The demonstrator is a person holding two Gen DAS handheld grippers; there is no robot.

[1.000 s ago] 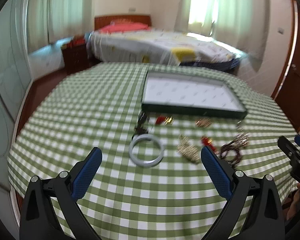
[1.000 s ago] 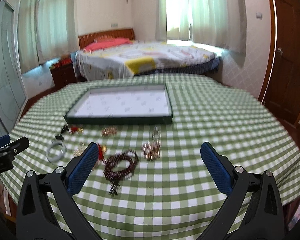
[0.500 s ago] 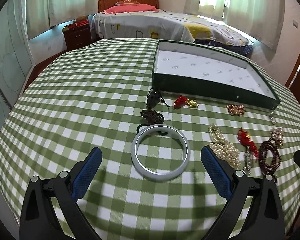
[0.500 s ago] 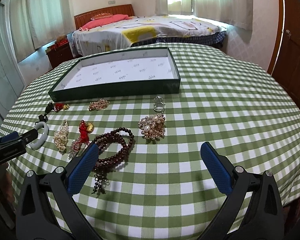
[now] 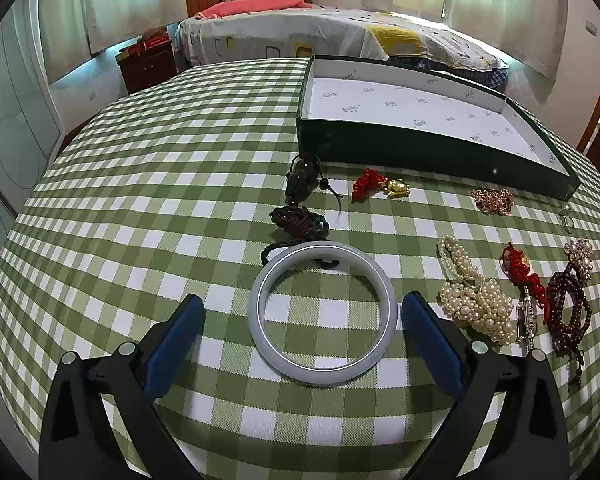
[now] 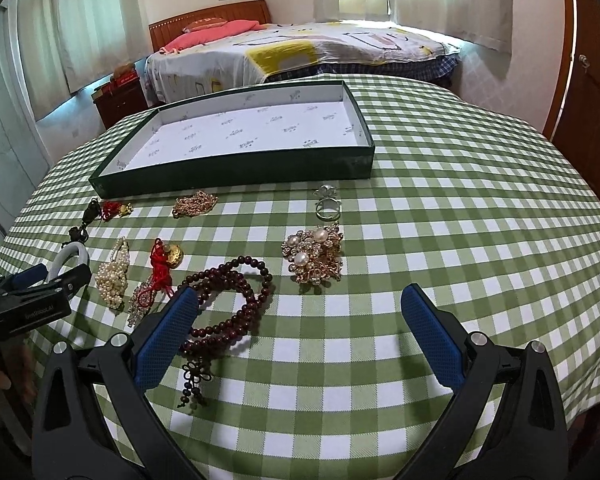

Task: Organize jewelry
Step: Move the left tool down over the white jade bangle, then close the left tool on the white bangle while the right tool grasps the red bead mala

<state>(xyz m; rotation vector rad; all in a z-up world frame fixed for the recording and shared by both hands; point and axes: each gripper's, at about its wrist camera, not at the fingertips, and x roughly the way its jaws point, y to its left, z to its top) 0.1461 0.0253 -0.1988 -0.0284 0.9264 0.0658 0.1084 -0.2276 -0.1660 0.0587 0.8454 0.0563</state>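
Two grippers hang over a round table under a green checked cloth, both with jaws spread wide and nothing between the pads. At the far side of the table sits a shallow dark green tray with a white printed lining, nothing in it. All the jewelry lies on the cloth in front of it.

Largest of the pieces is a pale grey bangle, flat on the cloth and lying right between the fingers of the left gripper; the right pad sits just beside the ring's outer edge, the left pad stands a little off it. Whether either pad touches it is unclear.

Near the right gripper a string of dark red beads lies coiled, its loops just beside the left finger, mostly outside the gap. Left of that lie a bunch of pearls and a red knotted charm; beyond the beads are a gold brooch with pearls, a chain, and a small ring.
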